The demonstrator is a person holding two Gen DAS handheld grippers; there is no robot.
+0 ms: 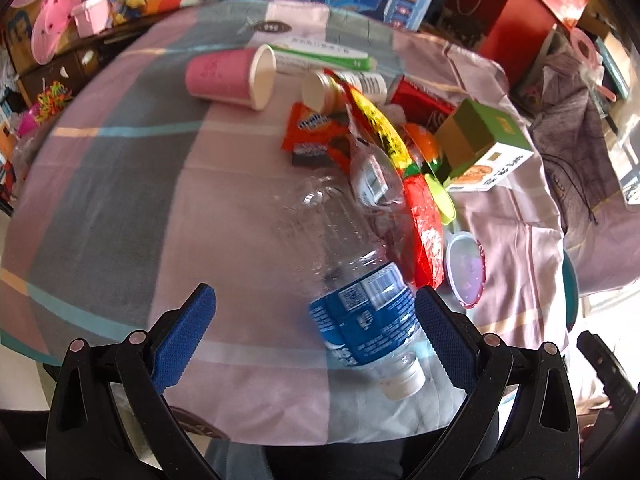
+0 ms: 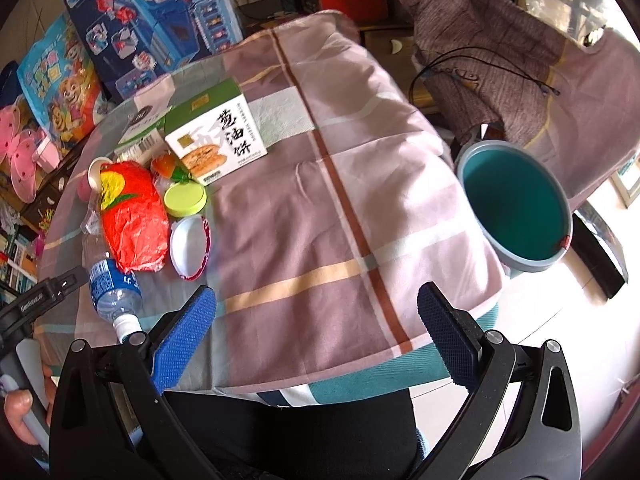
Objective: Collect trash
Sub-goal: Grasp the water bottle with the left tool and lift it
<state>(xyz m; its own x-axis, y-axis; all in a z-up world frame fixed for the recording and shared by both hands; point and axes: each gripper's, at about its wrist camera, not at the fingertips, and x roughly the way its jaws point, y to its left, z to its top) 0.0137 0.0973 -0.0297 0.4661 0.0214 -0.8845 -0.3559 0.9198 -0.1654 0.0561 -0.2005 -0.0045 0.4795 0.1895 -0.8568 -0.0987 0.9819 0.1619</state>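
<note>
Nearby, teal bin w/ nothing inside

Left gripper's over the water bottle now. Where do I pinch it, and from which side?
Pinch the water bottle across its blue-labelled shoulder, coming from the table's near edge. It lies on its side, cap toward you, between the open left gripper fingers; the clear body beyond looks crushed.

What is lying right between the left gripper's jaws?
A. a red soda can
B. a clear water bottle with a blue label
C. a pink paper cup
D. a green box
B: in the left wrist view the clear water bottle with its blue label lies on the tablecloth between the open jaws of the left gripper, white cap toward the camera; the pink paper cup lies far behind it.
</note>
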